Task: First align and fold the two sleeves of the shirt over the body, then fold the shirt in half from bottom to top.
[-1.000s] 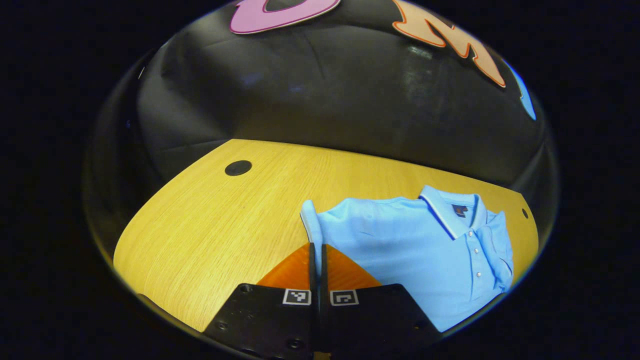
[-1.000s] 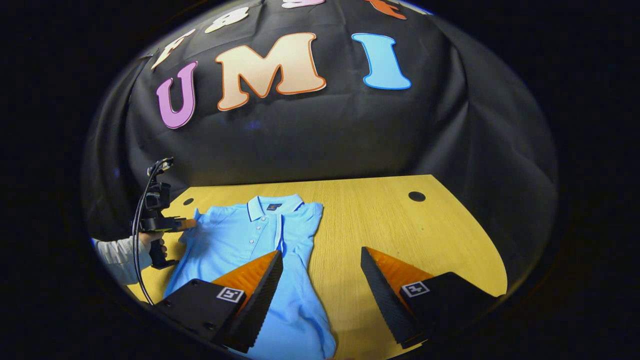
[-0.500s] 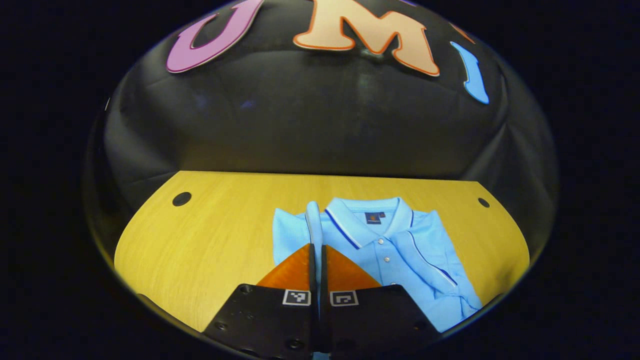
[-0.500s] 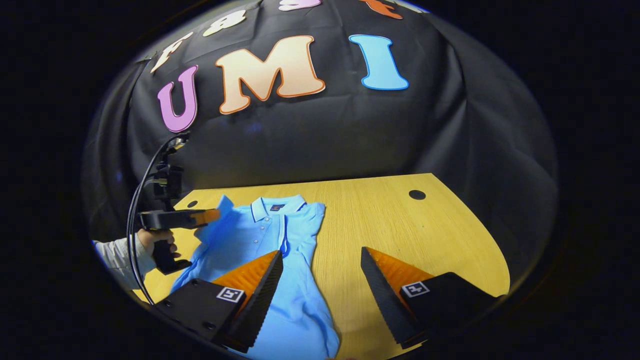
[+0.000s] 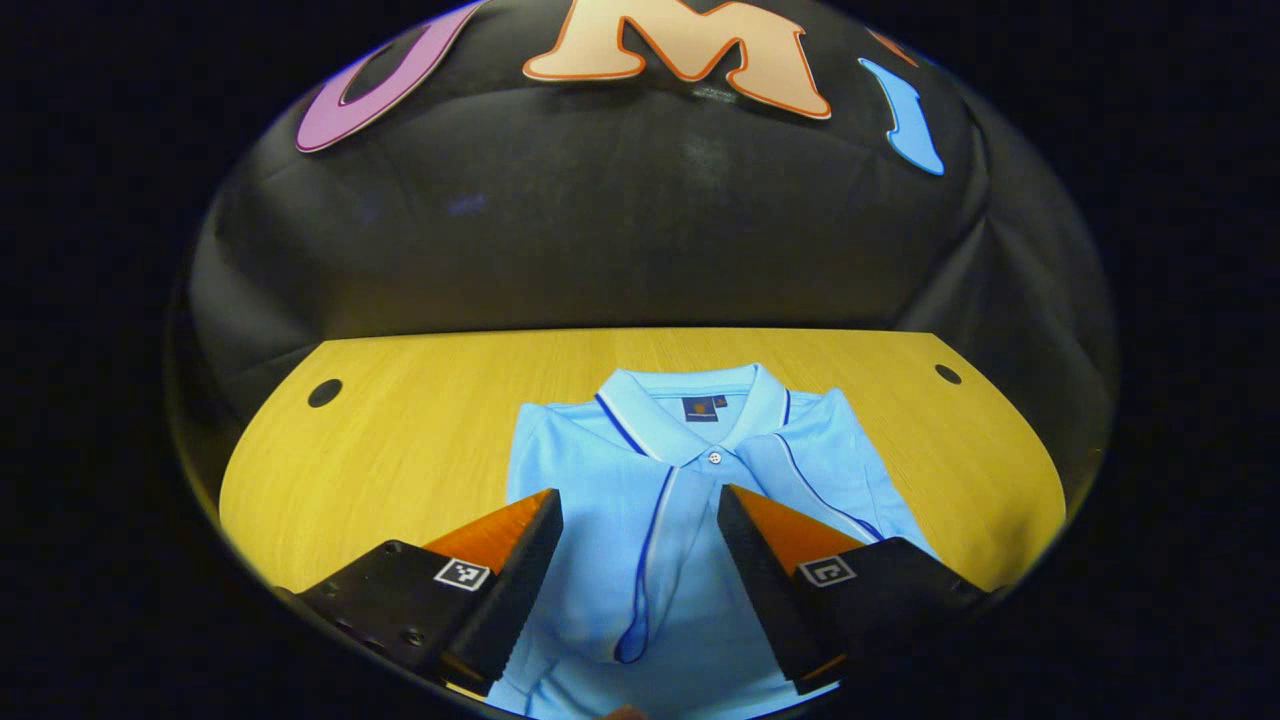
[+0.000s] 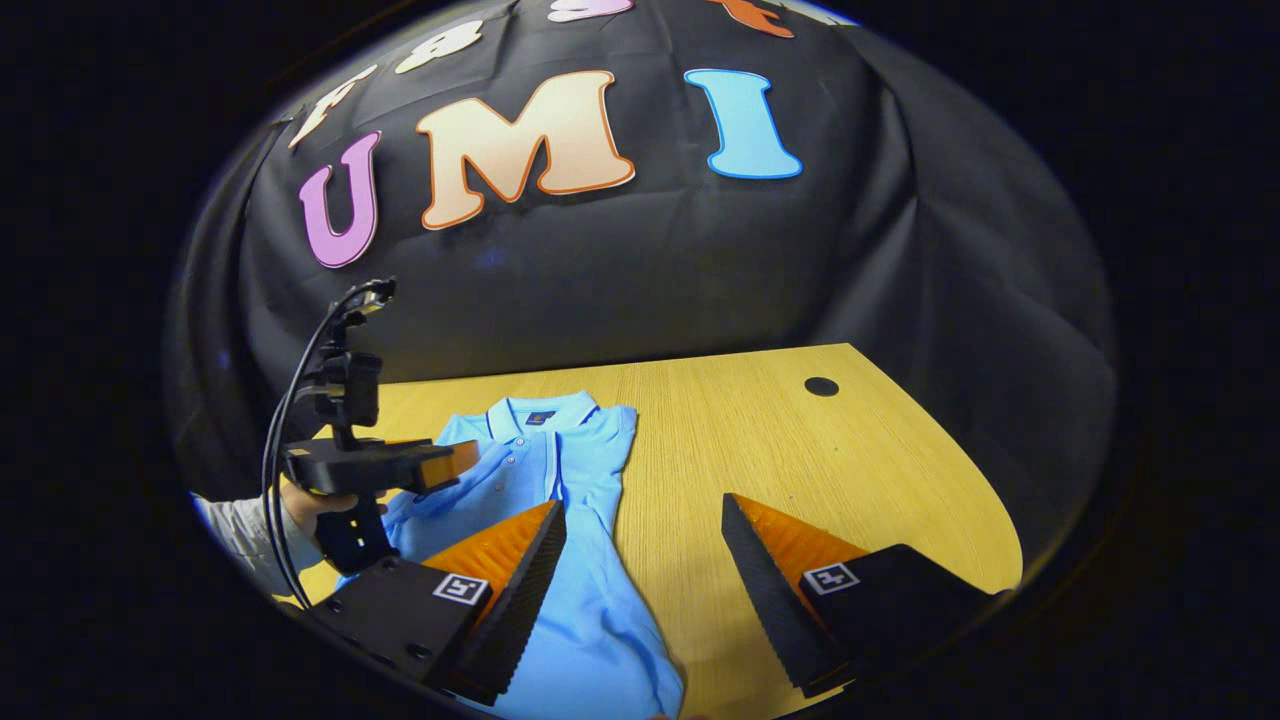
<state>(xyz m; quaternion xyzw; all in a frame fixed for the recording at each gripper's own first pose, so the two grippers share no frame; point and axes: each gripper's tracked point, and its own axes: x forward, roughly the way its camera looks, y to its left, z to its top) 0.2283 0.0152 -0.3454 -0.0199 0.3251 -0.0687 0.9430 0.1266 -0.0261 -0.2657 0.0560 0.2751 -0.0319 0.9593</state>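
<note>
Light-blue polo shirt (image 5: 690, 480) flat on the wooden table (image 5: 400, 450), collar toward the booth wall, both sleeves folded over the body. Above its chest, left gripper (image 5: 635, 570), jaws spread wide, clasping nothing. Right gripper (image 6: 645, 590) likewise parted and empty, over the shirt's edge and bare tabletop. Hand (image 6: 305, 505) on the left gripper's handle.

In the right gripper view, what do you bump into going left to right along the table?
Person's hand → left gripper → shirt → bare table → round hole.
</note>
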